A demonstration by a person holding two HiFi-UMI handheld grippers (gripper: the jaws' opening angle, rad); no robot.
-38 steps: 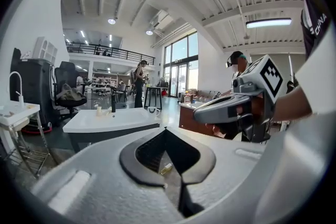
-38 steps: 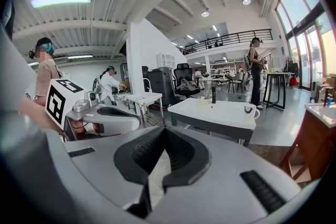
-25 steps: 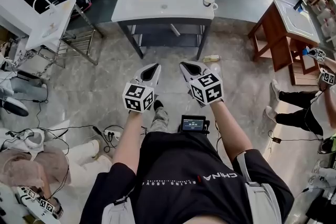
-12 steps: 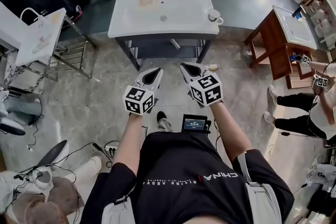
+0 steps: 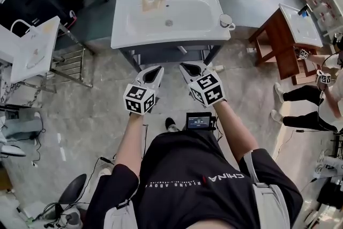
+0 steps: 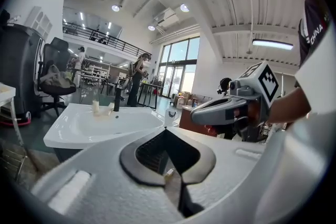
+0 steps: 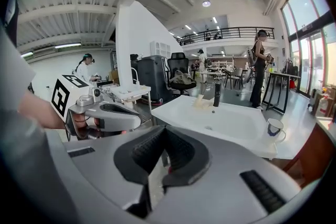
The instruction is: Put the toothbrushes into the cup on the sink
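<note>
Standing on the sink (image 5: 134, 35), the cup (image 5: 226, 21) is well beyond closed fingers (image 5: 151, 75).

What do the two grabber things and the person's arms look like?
The left gripper and the right gripper are both pale grey, pointed shells with black ridged pads inside. Each carries a white cube printed with black square markers. The person wears a black T-shirt with short sleeves.

You have walked up to the white rectangular sink (image 5: 134, 27) on its dark frame: your white left gripper (image 5: 154, 69) and right gripper (image 5: 188, 67), well short of it a second ago, now point just below its front edge, and the white cup (image 5: 226, 21) on its right rim lies nearer
</note>
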